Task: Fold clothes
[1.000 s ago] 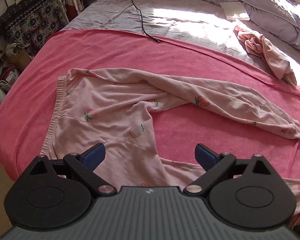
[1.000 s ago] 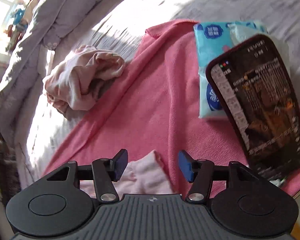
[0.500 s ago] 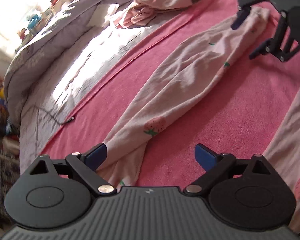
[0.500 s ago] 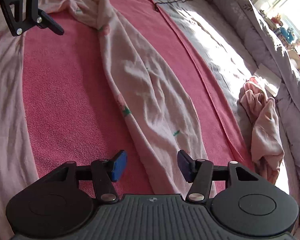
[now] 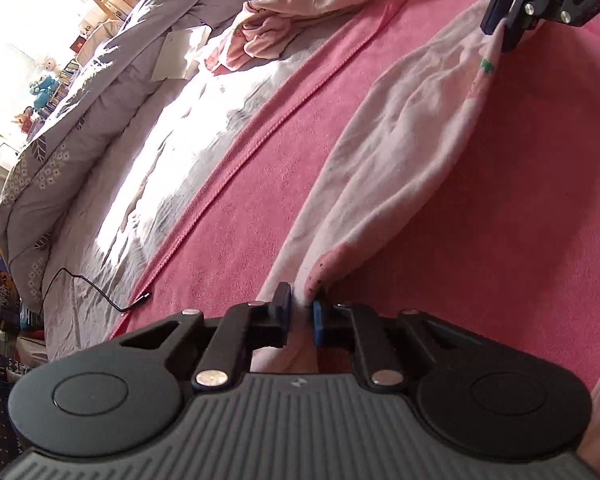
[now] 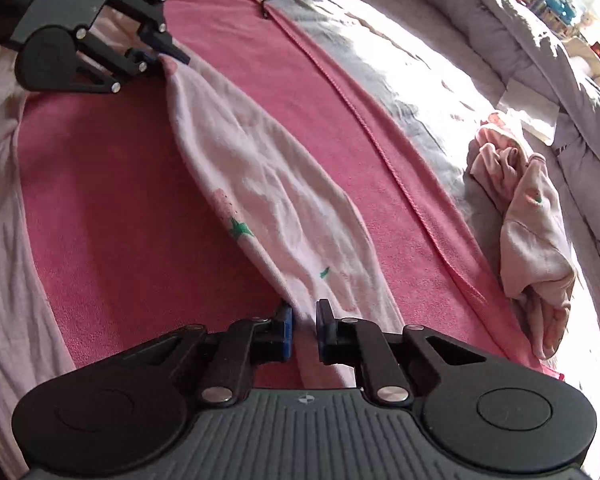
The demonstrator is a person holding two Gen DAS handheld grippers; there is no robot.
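Note:
Pale pink pyjama trousers with strawberry prints lie on a pink towel [image 5: 520,216] spread over the bed. One trouser leg [image 5: 404,136] [image 6: 268,184] stretches between the two grippers. My left gripper [image 5: 300,312] is shut on that leg near the crotch end; it also shows in the right wrist view [image 6: 162,54]. My right gripper [image 6: 304,326] is shut on the leg's cuff end; it shows in the left wrist view [image 5: 502,24]. The other trouser leg [image 6: 4,240] lies flat at the left.
A crumpled pink garment [image 5: 284,20] [image 6: 532,224] lies on the grey sheet beyond the towel's edge. A black cable [image 5: 96,288] runs across the sheet. A grey flowered duvet [image 5: 60,140] is bunched along the far side, with a white card [image 6: 534,110] by it.
Both grippers were open and have closed on the far trouser leg, the left near its upper end, the right at its cuff end. Both have dropped close to the cloth.

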